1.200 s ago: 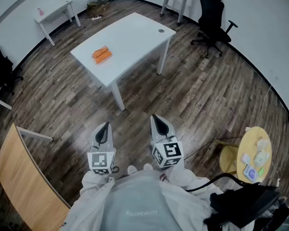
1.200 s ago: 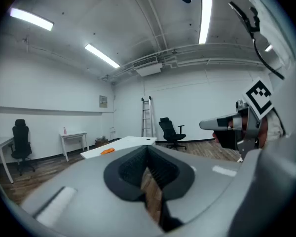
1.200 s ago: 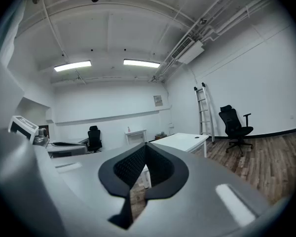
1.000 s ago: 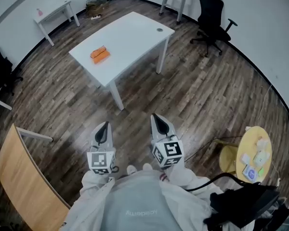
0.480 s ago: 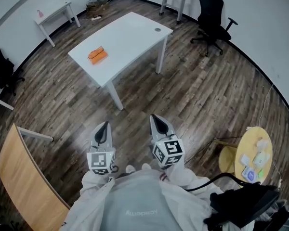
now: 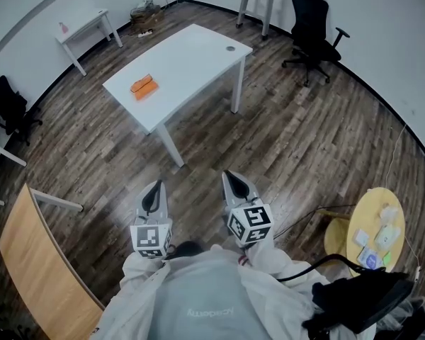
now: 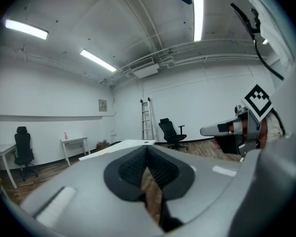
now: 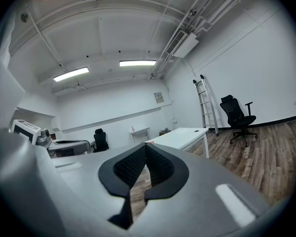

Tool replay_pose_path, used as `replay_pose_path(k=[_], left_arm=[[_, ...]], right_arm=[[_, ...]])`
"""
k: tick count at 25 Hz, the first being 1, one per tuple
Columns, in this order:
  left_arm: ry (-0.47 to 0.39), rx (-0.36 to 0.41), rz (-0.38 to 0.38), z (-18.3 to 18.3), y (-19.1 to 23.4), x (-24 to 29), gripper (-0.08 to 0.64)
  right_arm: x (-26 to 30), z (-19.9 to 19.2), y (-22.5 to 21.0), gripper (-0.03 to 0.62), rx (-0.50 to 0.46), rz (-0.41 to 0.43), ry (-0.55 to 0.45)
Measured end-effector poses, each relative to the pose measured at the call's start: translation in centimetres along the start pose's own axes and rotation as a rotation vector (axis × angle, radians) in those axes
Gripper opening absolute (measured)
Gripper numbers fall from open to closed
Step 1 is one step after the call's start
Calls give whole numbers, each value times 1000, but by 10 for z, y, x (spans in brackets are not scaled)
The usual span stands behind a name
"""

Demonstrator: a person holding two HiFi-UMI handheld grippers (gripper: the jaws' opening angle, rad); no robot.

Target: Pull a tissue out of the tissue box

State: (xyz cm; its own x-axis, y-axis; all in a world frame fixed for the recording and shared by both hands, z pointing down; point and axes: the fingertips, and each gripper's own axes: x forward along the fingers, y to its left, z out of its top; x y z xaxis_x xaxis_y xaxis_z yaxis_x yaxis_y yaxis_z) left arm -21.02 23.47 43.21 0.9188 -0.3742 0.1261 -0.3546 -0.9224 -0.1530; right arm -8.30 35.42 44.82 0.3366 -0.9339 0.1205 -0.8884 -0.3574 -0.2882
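**Both jaws closed and empty, box still far off**

Head view: the orange box (image 6: 143, 86) lay on the white surface (image 6: 198, 48). It was well apart from the left gripper (image 6: 152, 193) and right gripper (image 6: 234, 184), which were side by side over the wooden floor (image 6: 304, 140).

Left gripper view: the jaws were closed together with nothing between them.

Right gripper view: these jaws were also closed and empty, with the surface far ahead.

Likely risks: jaws that arrived still closed could knock the light box aside. A pull with the box unheld might lift it or tear the tissue.
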Motion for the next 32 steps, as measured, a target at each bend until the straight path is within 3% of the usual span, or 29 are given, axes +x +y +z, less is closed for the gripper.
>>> replay_pose_path(k=[21, 32], left_arm=[[2, -17, 1, -15, 30, 36, 0], [19, -97, 37, -30, 79, 71, 0]], right_arm=[[50, -7, -7, 2, 5, 16, 38], [115, 8, 4, 2, -54, 48, 80]])
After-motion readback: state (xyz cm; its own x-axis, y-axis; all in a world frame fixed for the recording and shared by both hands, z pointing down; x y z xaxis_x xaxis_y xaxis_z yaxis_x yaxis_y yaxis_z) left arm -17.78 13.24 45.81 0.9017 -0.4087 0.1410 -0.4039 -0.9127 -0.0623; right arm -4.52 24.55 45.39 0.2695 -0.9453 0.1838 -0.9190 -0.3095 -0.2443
